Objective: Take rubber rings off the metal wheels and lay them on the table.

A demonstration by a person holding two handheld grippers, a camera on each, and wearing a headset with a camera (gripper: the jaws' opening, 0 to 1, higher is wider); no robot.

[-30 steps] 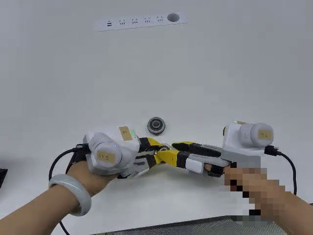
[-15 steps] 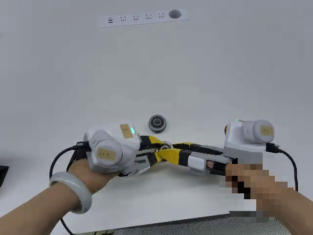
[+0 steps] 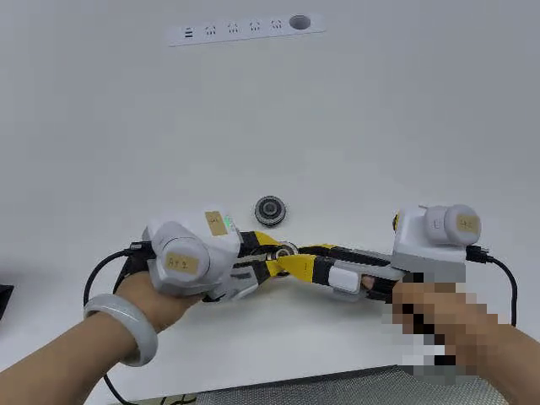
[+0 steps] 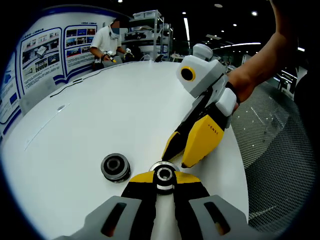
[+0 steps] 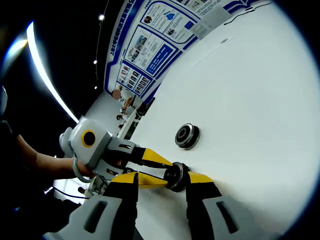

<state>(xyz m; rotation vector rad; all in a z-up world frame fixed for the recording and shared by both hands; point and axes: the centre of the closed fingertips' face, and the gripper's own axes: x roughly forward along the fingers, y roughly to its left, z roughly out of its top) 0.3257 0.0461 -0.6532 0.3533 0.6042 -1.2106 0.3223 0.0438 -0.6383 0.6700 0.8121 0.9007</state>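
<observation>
- The held wheel [image 4: 164, 175] is off the worktop [image 3: 380, 126], at the near edge, between the 2 grippers.
- The left gripper [image 5: 165, 171] has its yellow fingers [image 4: 137, 179] clamped on this wheel from both sides.
- The right gripper [image 4: 180, 156] comes in from the opposite side, its fingers [image 4: 202, 140] at the wheel's rim. Whether they have closed on the rubber ring or only touch it cannot be told.
- Whether the ring is partly off this wheel is too small to tell.
- The second wheel [image 4: 115, 166] lies flat on the worktop just beyond the grippers, apart from both. Its dark outer band looks like a ring in place.
- Judgement: 0 of the 2 rings looks to be laid down yet. The task seems early, at the step of peeling the 1st ring.
- Left to do: pull that ring free, lay it on the worktop, then do the same with the second wheel.
</observation>
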